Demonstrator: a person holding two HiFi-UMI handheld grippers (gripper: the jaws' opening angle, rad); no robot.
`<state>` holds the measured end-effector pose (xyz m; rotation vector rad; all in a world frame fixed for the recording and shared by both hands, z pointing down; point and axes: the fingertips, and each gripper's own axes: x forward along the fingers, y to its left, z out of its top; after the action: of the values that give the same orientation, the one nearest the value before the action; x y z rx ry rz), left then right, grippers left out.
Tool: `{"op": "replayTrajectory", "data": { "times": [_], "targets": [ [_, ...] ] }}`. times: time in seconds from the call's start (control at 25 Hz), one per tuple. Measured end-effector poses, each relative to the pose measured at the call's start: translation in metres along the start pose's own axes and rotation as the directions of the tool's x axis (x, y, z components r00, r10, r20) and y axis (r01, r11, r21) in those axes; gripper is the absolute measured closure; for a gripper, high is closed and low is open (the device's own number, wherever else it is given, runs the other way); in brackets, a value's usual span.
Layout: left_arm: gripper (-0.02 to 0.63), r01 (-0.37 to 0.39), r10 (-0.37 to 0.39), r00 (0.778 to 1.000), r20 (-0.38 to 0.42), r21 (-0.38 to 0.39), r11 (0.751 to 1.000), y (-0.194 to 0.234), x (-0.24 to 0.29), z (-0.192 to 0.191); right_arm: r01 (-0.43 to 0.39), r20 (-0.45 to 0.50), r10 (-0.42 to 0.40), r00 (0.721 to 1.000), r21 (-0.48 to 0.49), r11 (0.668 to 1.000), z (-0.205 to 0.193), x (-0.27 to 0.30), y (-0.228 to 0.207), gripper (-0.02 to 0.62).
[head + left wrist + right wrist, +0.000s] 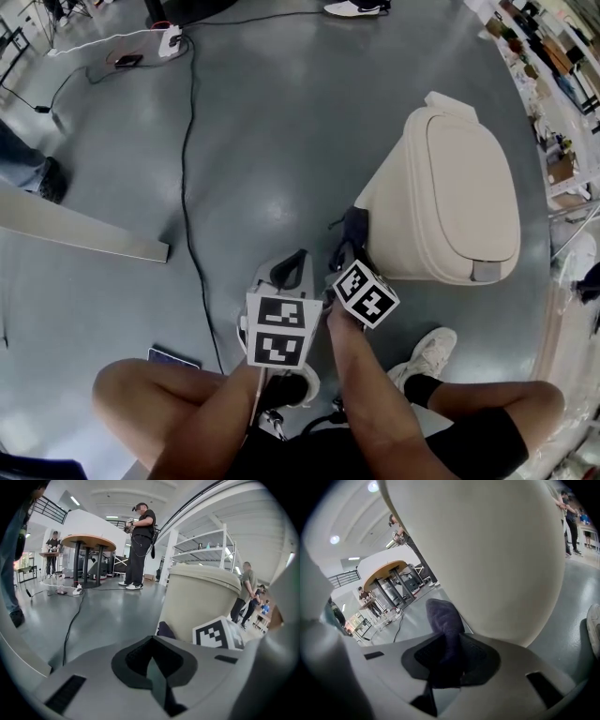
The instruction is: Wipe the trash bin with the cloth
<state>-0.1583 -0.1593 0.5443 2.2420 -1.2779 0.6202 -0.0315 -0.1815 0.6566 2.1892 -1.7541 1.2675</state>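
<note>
Cloth left of trash bin

Left grey two-jaw gripper: jaws together, nothing between. Right grey two-jaw gripper: jaws clamped on dark navy cloth. Bare forearms extended forward between bent knees; grippers side by side.

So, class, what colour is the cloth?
Dark bluish purple; the cloth shows best in the right gripper view.
</note>
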Motion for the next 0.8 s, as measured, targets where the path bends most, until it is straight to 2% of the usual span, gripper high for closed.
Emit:
{"op": "replayTrajectory", "data": {
  "times": [0.44,0.64,0.8],
  "targets": [
    [0.606,0.007,-0.009,1.0,-0.027,-0.041,0.999,0.003,0.007,-0.01,0.043,-0.069,-0.041,0.997,0.019,0.999,-0.03,0.029,-0.021,0.502],
    [0.606,0.003,-0.005,1.0,-0.025,-0.064,0.998,0.007,0.007,-0.009,0.014,-0.084,-0.016,0.996,-0.019,1.0,-0.035,0.027,-0.011,0.502],
    [0.606,0.004,-0.006,1.0,-0.025,-0.064,0.998,0.006,0.006,-0.008,-0.053,-0.03,0.052,0.998,-0.03,0.998,-0.009,0.015,0.016,0.502]
  ]
}}
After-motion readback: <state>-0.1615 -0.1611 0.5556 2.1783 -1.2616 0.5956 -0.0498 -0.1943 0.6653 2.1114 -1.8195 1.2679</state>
